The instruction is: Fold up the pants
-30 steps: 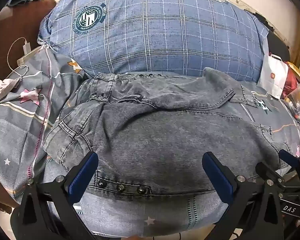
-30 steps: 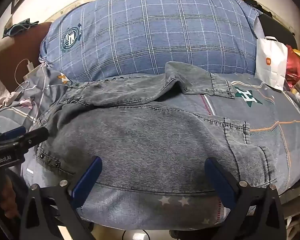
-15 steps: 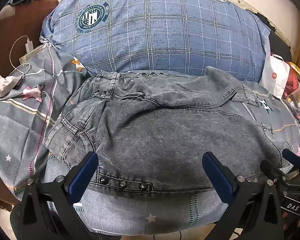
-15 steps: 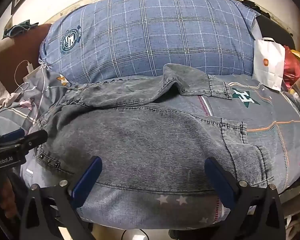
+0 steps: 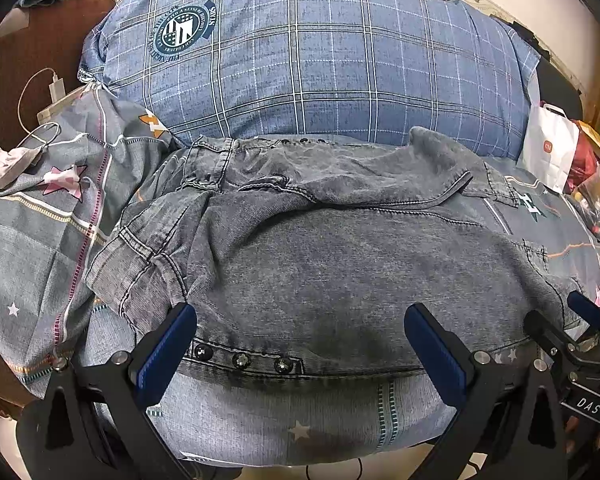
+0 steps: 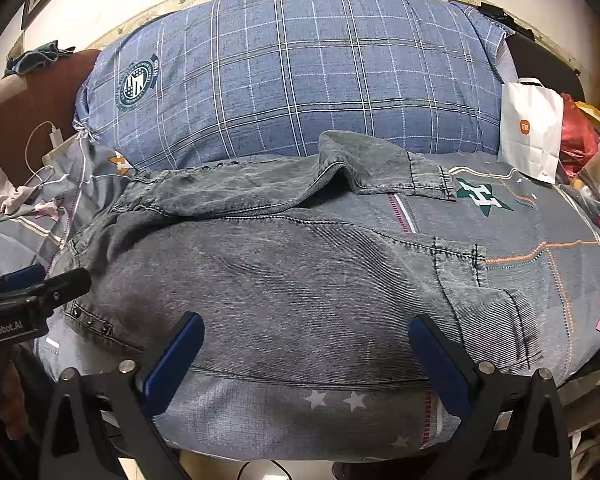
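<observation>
The grey pants [image 5: 340, 264] are spread across the bed [image 5: 40, 240], waistband to the left, one leg bunched at the far side against the blue pillow [image 5: 308, 64]. The left gripper [image 5: 300, 344] is held at the near edge, fingers wide apart, nothing gripped. The right gripper [image 6: 306, 354] is likewise poised there, fingers spread, empty. A white bag [image 6: 530, 128] is seen far right.

The pants [image 5: 340, 272] hid most of the bed [image 5: 40, 248] beneath them, the bag [image 6: 532, 128] covered clutter too blurred to identify, and the right claw [image 5: 556, 316] was cut off at the edge.
</observation>
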Demonstrator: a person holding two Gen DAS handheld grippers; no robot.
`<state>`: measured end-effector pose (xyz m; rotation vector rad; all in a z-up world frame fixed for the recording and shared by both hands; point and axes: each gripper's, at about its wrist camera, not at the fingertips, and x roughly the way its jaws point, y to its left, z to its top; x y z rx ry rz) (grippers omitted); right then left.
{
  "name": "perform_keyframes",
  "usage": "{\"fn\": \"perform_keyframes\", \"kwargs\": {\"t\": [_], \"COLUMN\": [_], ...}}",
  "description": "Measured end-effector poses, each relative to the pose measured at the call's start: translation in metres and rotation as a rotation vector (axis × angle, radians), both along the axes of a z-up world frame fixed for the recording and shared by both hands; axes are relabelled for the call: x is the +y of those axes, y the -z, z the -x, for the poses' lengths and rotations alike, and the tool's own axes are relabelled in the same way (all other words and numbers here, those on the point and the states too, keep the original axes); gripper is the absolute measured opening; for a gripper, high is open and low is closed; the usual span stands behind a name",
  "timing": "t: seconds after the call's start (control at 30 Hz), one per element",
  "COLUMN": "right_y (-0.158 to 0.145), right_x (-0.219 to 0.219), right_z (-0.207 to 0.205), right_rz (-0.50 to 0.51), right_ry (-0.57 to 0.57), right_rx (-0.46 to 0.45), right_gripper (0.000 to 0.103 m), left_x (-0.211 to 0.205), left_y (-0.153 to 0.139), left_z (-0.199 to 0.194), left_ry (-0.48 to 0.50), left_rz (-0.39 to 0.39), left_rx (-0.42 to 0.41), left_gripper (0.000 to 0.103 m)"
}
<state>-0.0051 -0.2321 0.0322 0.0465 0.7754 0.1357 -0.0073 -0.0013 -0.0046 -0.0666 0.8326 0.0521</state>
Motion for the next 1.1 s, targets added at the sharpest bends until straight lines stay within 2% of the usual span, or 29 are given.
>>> {"fn": "perform_keyframes", "kwargs": {"t": [1.1], "right_y": [-0.009], "right_x": [0.0016], "right_z": [-0.0003], "right_rz": [0.023], "right_ry": [0.01], "right_rx": [-0.02], "right_gripper": [0.103], "left_x": [-0.001], "left_y": [0.0018], "left_z": [0.0036], "left_ry": [0.009], "left_rz": [0.005], "left_rx": [-0.006], "left_gripper": [0.103]}}
